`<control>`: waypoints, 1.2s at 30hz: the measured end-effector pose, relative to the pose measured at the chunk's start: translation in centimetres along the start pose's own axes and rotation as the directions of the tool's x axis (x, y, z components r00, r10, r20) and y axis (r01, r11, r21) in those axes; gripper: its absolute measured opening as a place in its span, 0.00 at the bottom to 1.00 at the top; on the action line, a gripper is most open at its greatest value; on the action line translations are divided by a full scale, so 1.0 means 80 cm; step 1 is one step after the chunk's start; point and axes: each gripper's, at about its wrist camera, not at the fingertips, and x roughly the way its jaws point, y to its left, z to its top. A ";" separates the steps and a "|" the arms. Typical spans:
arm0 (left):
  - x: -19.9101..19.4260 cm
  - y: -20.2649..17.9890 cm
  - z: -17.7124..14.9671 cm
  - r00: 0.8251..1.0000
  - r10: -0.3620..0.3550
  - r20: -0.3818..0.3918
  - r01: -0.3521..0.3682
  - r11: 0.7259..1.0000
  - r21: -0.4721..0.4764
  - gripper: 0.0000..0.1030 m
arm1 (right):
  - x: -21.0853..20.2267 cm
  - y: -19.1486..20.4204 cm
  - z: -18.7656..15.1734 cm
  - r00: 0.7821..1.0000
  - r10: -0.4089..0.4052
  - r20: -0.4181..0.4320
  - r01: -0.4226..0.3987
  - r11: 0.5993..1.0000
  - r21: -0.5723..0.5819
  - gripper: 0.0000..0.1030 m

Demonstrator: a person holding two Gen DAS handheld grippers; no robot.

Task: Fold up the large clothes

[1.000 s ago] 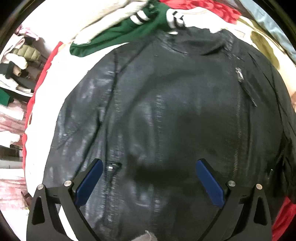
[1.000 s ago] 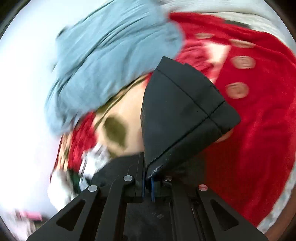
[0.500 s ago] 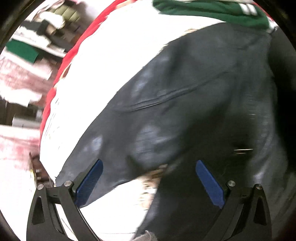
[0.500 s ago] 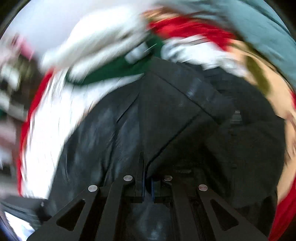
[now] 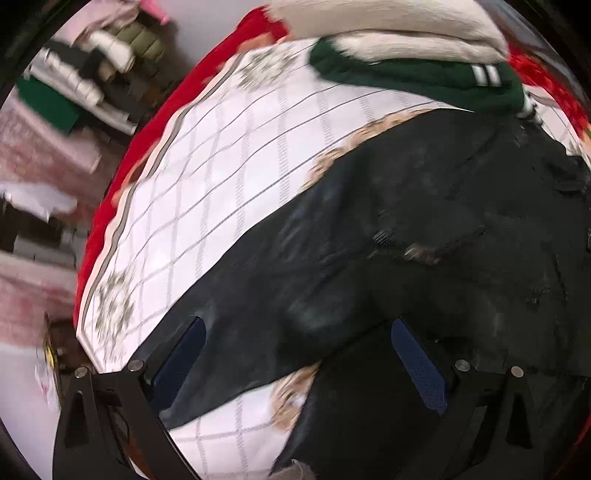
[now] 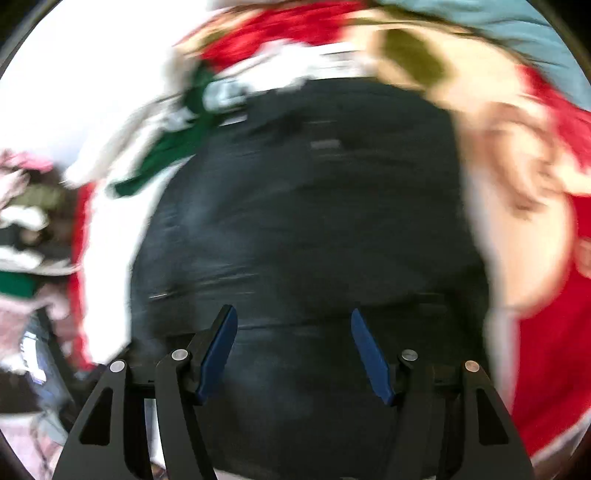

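Observation:
A large black leather jacket [image 5: 424,229] lies spread on a white checked bed cover [image 5: 229,155]. One black sleeve [image 5: 266,325] runs down to the left between my left gripper's fingers. My left gripper [image 5: 295,354] is open, low over that sleeve, with nothing held. In the right wrist view the jacket [image 6: 314,221] fills the middle, blurred by motion. My right gripper [image 6: 293,350] is open above the jacket's body and holds nothing.
A green garment with white stripes [image 5: 417,77] and a cream one [image 5: 388,33] lie at the far edge. A red blanket [image 5: 122,173] edges the bed on the left; shelves with clothes [image 5: 74,85] stand beyond. A light blue garment [image 6: 517,33] lies at the far right.
My right gripper has let go of the black jacket part it held and opened, now over the jacket's body. My left gripper has swung left to the sleeve, staying open.

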 end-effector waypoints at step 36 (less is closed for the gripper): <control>0.103 0.298 -0.198 0.906 -0.415 -0.084 0.191 0.578 -0.793 0.92 | 0.063 0.075 -0.051 0.952 -0.298 -0.072 0.277 0.937 -0.214 0.61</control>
